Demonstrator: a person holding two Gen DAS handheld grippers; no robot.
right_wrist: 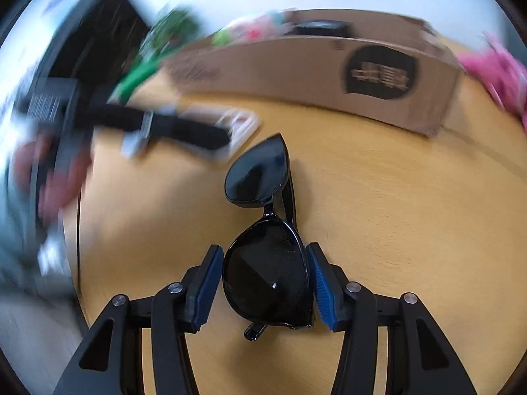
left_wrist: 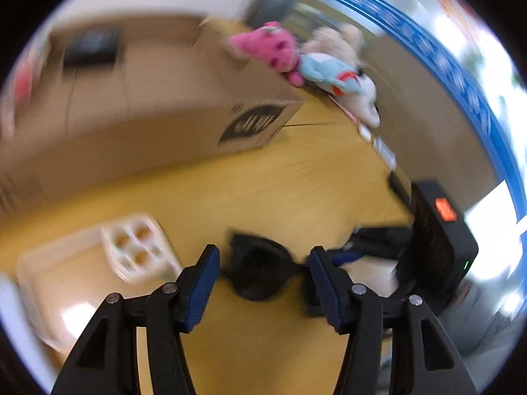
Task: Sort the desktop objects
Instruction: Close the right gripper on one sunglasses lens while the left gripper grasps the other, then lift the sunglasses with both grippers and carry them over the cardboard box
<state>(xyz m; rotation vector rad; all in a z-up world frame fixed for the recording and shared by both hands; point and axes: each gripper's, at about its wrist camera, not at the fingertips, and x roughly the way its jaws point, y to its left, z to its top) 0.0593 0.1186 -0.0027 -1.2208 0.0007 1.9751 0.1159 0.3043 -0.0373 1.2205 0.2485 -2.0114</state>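
Sunglasses (right_wrist: 263, 230) — glossy black plastic frames with dark lenses, folded — lie on the yellow wooden bench (right_wrist: 395, 230), one lens clamped between the blue pads of the right gripper (right_wrist: 263, 283). The left gripper (left_wrist: 263, 283) hangs part-open on nothing, just short of the same pair. Sorting looks barely begun: the glasses are gripped but not lifted, and the clear plastic compartment tray (left_wrist: 138, 247) seems empty — blur leaves that uncertain.

A wooden table (left_wrist: 296, 177) carries a long cardboard box (left_wrist: 158, 105) printed with a dark logo. Beyond the box's far corner lie a pink plush toy (left_wrist: 270, 46), a light-blue plush toy (left_wrist: 322, 72) and a beige plush toy (left_wrist: 336, 41), touching one another.
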